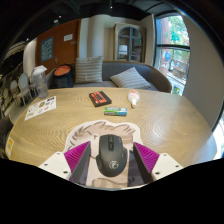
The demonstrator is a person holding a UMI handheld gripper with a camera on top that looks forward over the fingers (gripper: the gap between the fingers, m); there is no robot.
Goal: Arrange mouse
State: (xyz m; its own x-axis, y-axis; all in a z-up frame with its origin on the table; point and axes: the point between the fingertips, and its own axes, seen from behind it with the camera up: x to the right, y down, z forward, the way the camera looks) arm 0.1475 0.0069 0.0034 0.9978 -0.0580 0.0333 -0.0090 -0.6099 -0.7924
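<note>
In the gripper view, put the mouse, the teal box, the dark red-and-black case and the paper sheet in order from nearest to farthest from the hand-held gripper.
1. Mouse: between the hand-held gripper fingers.
2. Teal box: just beyond, mid-table.
3. Dark red-and-black case: farther, slightly left.
4. Paper sheet: far left table edge; close to the case, uncertain.

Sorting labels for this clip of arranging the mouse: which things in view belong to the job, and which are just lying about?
Job: black mouse between the jaws of the gripper; white mouse pad under it.

Lying about: dark red-black item, teal item, small white object, printed sheet, all on the table.
</note>
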